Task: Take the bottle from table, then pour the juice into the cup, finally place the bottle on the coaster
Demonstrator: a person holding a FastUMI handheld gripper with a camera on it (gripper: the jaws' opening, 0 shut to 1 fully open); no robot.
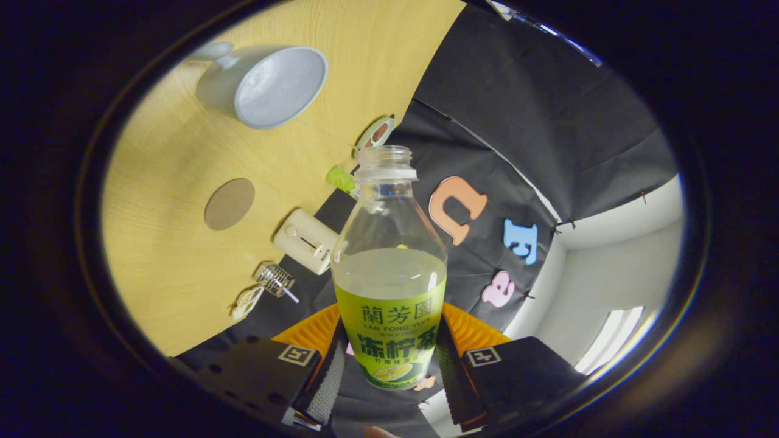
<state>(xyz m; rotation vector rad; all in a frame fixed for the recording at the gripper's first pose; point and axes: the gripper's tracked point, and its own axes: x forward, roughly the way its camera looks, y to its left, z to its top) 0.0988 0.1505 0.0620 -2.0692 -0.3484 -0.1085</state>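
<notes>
I hold the uncapped juice bottle (389,267) between my fingers (325,380), one pressing each side of its green label, so the gripper (389,380) is clamped on it low down. The bottle is lifted clear of the tabletop (170,267), and the whole scene sits tilted around it. Pale juice fills it to just above the label; the clear shoulder and open neck rise beyond my fingers.

Past the bottle, the white cup (271,85) stands far across the wooden tabletop, its wide mouth facing me and its handle on the far side. Between the cup and my fingers lies the round brown coaster (229,204), flat and bare, well apart from both.

Along the tabletop edge by the black cloth wall sit several small things: a cream rectangular box (305,241) just beside the bottle's shoulder, a small wire-mesh piece (275,281) with a stick handle near it, a flat sticker-like piece (246,303) next to that, a green tag (341,179) and an oval tag (375,132) near the bottle's neck.
</notes>
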